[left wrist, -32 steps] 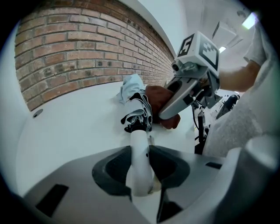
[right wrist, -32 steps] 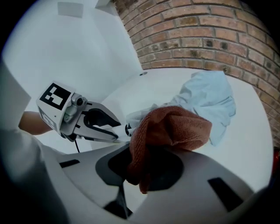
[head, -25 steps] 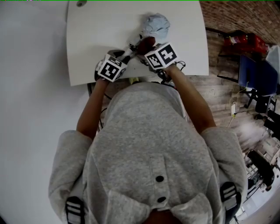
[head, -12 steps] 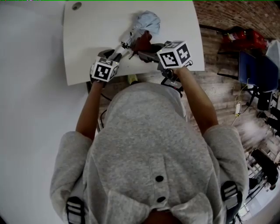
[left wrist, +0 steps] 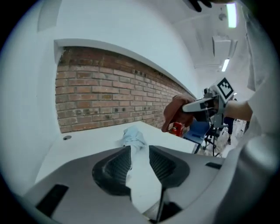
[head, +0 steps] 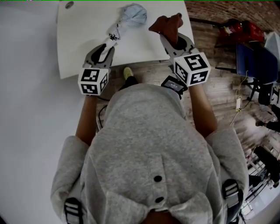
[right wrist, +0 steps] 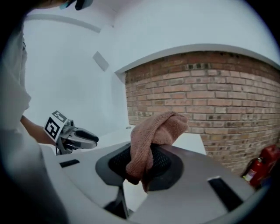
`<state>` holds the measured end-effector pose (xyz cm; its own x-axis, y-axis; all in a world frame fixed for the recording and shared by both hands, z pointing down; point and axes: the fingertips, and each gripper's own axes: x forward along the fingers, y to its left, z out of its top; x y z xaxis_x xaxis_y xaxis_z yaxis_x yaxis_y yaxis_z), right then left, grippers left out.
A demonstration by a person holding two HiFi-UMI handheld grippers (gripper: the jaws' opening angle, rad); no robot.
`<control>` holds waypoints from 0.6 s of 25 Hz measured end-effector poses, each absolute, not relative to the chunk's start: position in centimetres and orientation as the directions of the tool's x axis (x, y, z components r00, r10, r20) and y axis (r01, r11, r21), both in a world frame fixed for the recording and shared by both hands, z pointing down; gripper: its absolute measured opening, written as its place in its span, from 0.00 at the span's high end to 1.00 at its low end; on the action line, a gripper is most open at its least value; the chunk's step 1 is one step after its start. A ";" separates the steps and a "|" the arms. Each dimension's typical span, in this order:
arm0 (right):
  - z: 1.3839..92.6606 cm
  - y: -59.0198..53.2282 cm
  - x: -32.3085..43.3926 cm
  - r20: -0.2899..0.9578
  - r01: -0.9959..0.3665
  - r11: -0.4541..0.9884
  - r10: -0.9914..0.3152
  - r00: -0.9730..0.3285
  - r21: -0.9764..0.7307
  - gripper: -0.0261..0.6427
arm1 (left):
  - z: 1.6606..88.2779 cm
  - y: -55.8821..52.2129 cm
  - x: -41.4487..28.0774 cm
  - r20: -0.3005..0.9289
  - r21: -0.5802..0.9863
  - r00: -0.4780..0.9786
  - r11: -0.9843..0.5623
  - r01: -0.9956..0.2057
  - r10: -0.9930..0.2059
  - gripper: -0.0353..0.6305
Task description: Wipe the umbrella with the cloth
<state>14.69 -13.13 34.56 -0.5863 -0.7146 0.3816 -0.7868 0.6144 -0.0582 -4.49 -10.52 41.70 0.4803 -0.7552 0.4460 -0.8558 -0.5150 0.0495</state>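
A folded pale-blue umbrella lies slantwise on the white table, its bunched end pointing toward the brick wall. My left gripper is shut on the umbrella's near end, whose fabric fills the gap between the jaws. My right gripper is shut on a brown cloth, raised over the table's right edge and apart from the umbrella. In the right gripper view the cloth droops over the jaws. The left gripper shows there at the left.
A round hole sits in the table's far left corner. A brick wall runs behind the table. A red fire extinguisher and a blue chair stand on the wooden floor to the right.
The right gripper has carried the cloth off the umbrella, to the right and up. The left gripper has drawn back leftward, still holding the umbrella. The two grippers now stand well apart.
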 end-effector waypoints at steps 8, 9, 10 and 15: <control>33.3 -5.1 22.7 0.332 -0.830 0.557 -0.776 -0.537 -0.041 0.84 | 35.2 -2.3 2.4 0.277 -0.013 0.398 -0.418 -0.908 -0.874 0.87; 33.5 -4.1 23.6 0.335 -0.828 0.560 -0.773 -0.539 -0.041 0.84 | 34.7 -1.1 3.1 0.272 -0.019 0.375 -0.394 -0.919 -0.887 0.89; 33.4 -3.1 24.3 0.335 -0.826 0.562 -0.771 -0.542 -0.041 0.84 | 34.2 0.0 3.6 0.264 -0.021 0.356 -0.375 -0.927 -0.896 0.90; 32.3 0.5 25.8 0.300 -0.823 0.567 -0.779 -0.550 -0.035 0.84 | 33.6 4.9 4.8 0.279 -0.042 0.319 -0.343 -0.938 -0.906 0.92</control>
